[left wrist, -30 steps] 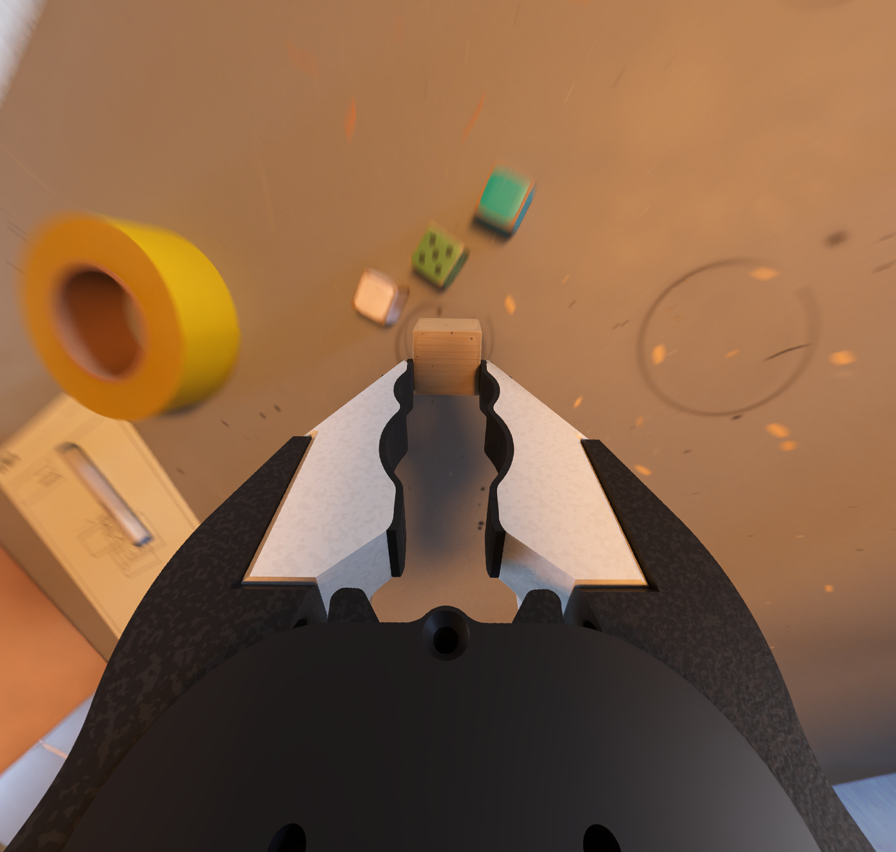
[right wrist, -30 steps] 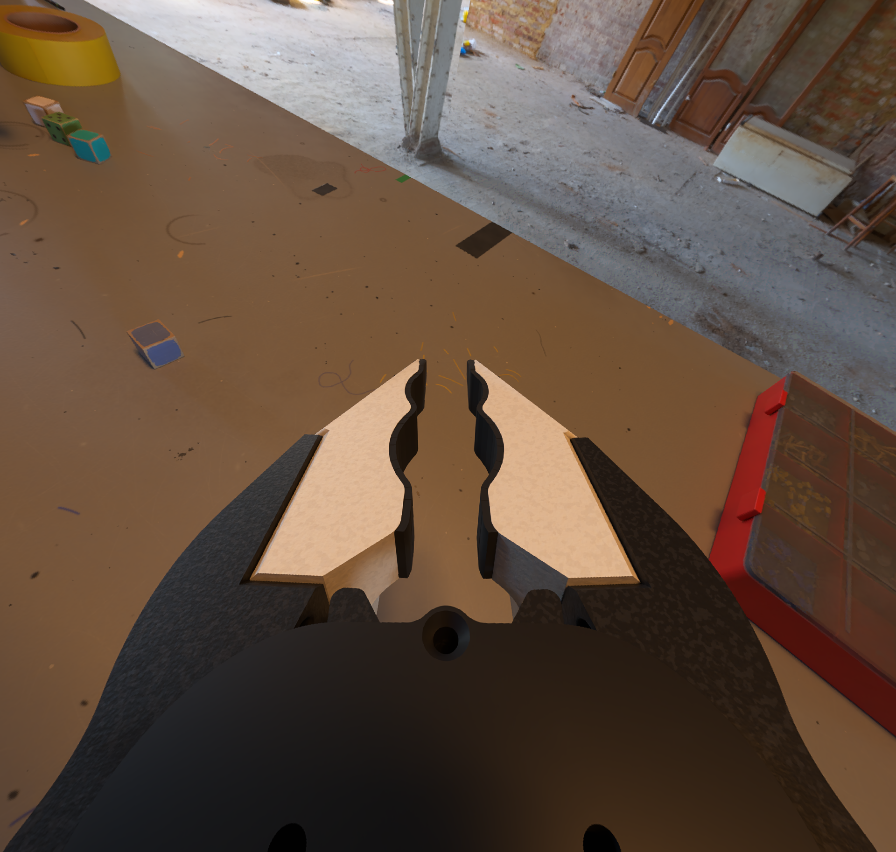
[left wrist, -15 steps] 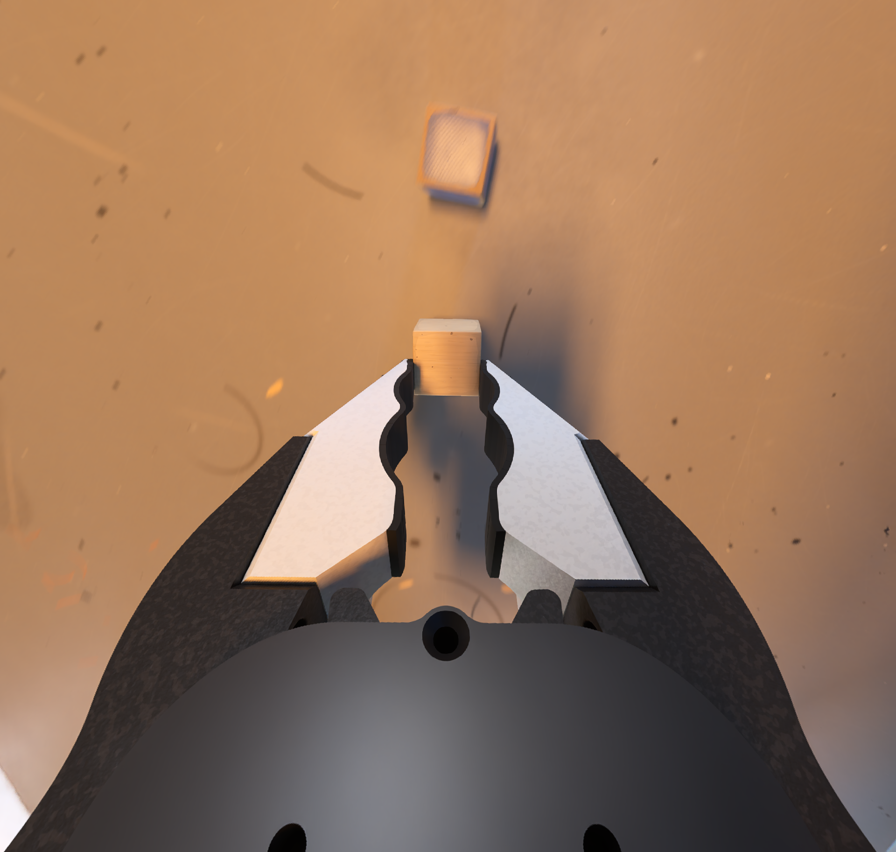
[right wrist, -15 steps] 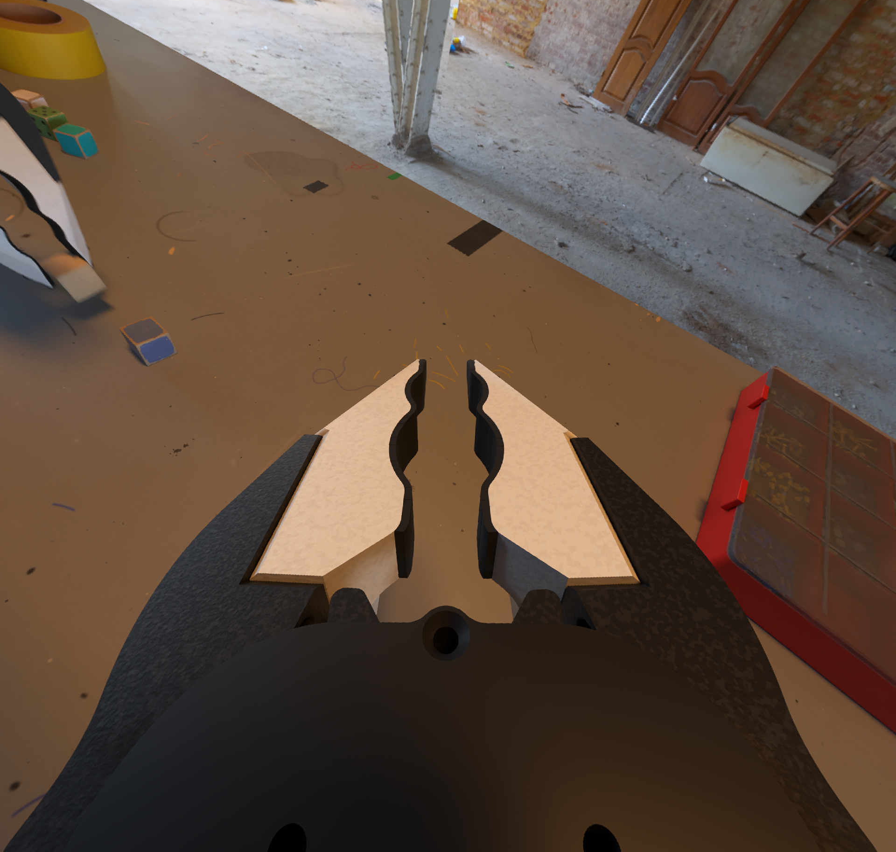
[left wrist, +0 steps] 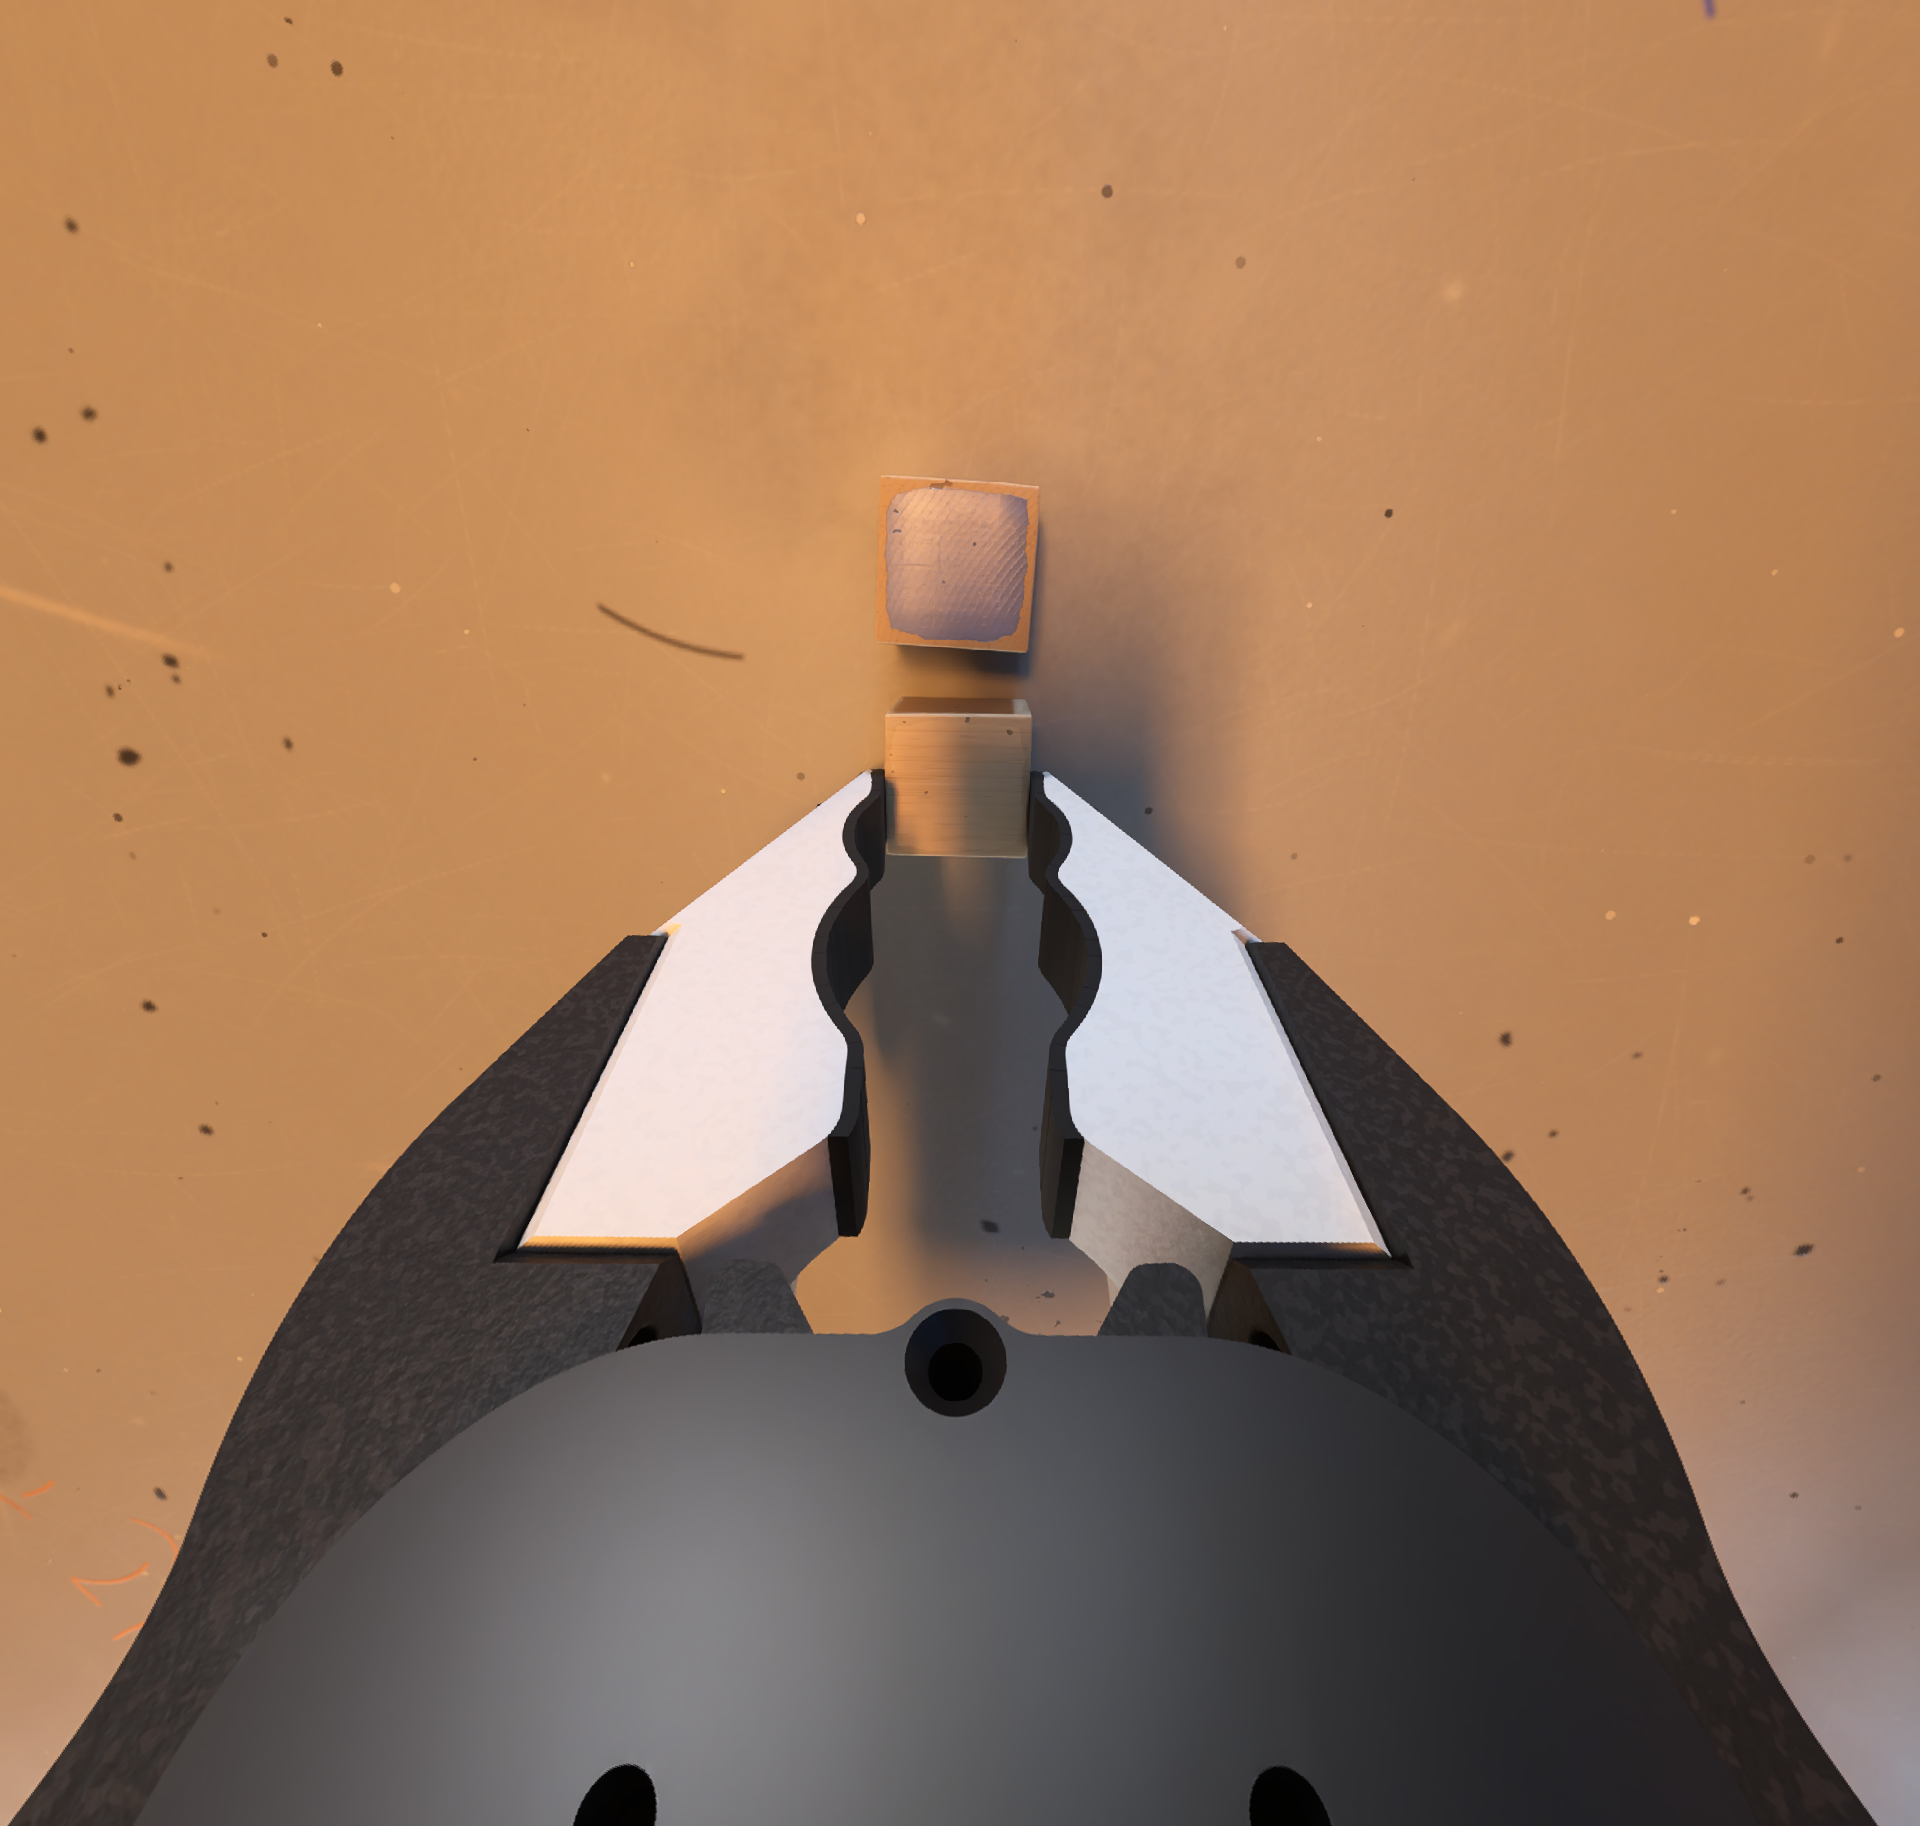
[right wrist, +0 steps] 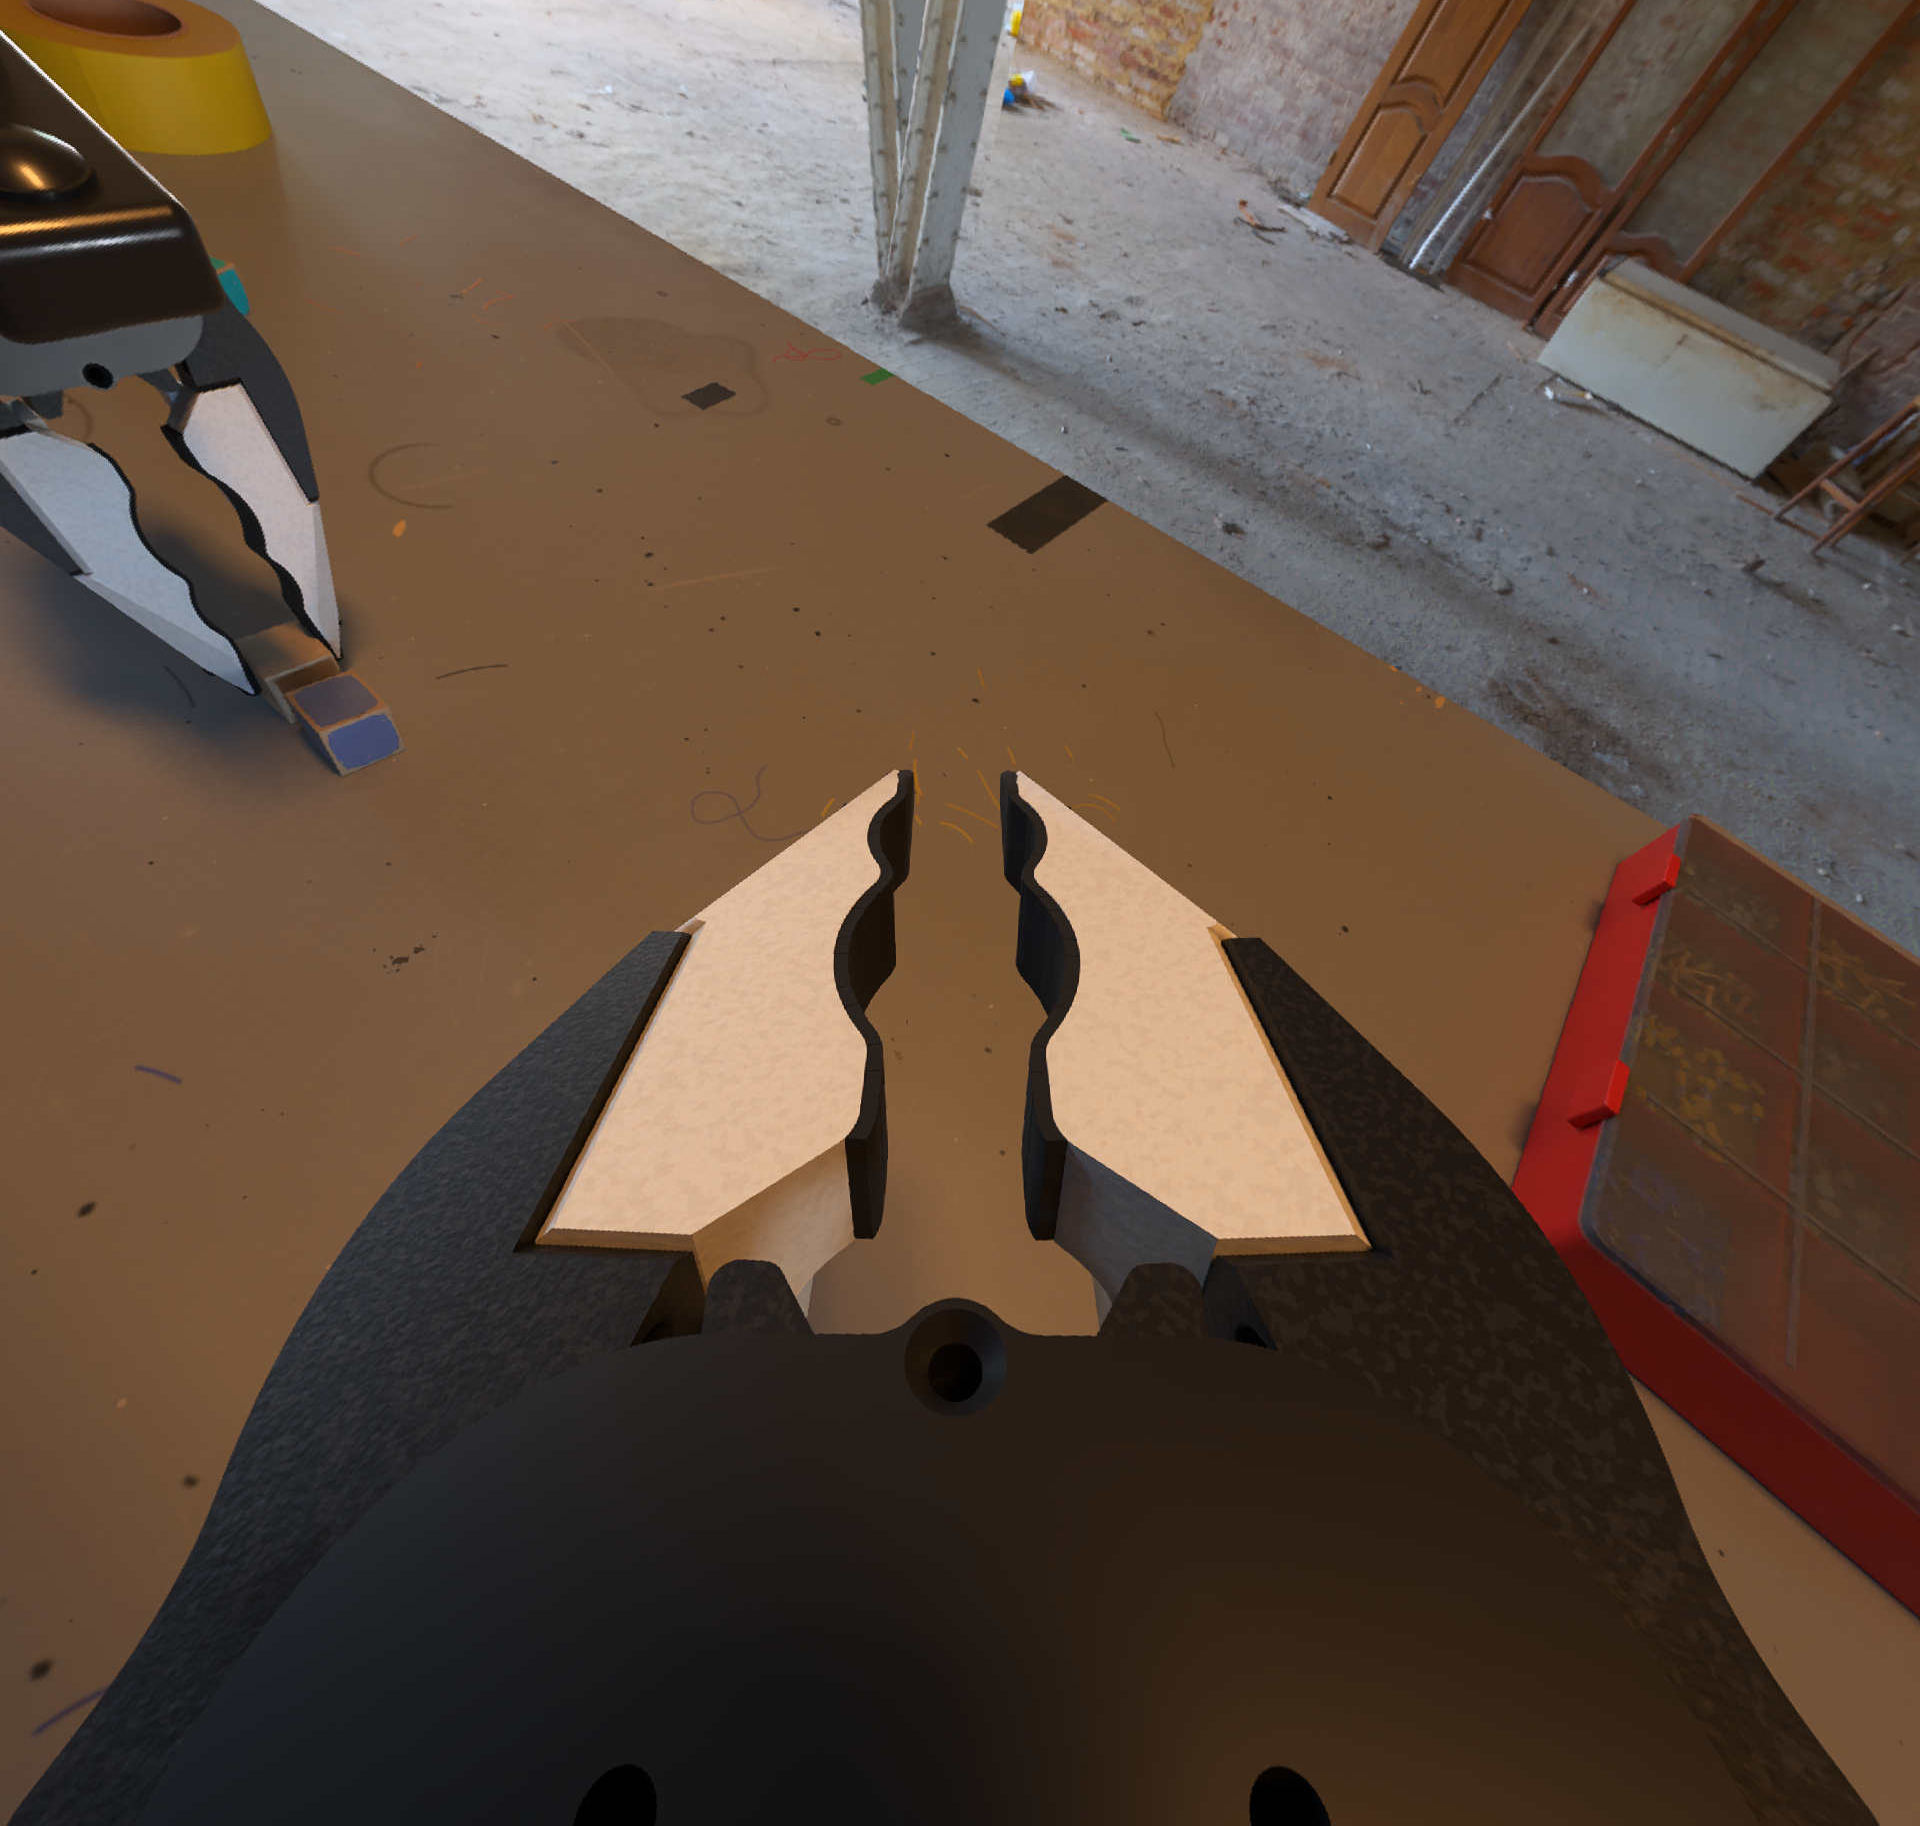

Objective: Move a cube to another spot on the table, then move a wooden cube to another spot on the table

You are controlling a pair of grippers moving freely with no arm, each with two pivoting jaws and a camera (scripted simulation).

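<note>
Item: your left gripper (left wrist: 956,779), clenched on wooden cube (left wrist: 957,789), has dropped low w/ blue-topped cube (left wrist: 957,565) now just at 12 o'clock—set-down looks imminent; right gripper (right wrist: 956,789) idle, holding nothing.

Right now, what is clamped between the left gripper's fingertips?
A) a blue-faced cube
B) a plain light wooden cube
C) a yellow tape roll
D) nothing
B: the left gripper is shut on the plain light wooden cube, right beside the blue-faced cube lying on the brown table.
</note>
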